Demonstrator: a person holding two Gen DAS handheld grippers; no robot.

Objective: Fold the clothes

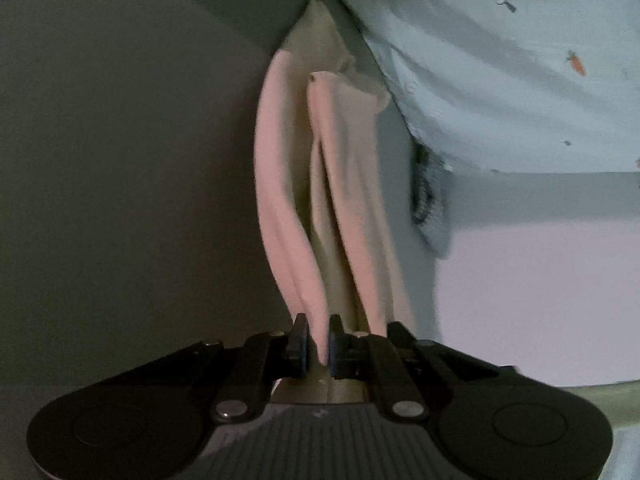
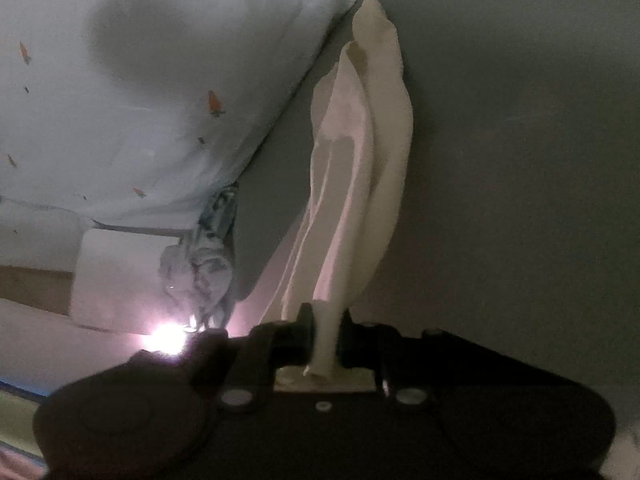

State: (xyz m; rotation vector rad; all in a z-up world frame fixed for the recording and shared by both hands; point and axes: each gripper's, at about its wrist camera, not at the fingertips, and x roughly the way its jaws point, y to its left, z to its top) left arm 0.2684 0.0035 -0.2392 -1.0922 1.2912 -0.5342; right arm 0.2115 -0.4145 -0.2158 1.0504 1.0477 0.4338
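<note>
A cream-white garment [image 1: 340, 184] hangs in long vertical folds in front of a dim grey surface [image 1: 120, 160]. My left gripper [image 1: 318, 346] is shut on one edge of it; the cloth runs away from the jaws. In the right wrist view the same cream garment [image 2: 360, 168] hangs in folds, and my right gripper [image 2: 326, 340] is shut on another part of its edge. Both grippers hold the cloth lifted off any surface. Where the far end of the garment ends is hard to tell.
A pale blue sheet with small orange carrot prints [image 1: 520, 72] spreads at the upper right of the left view and the upper left of the right view [image 2: 120, 100]. A crumpled grey patterned cloth [image 2: 204, 256] lies at its corner. A bright light glare [image 2: 166, 338] sits beside my right gripper.
</note>
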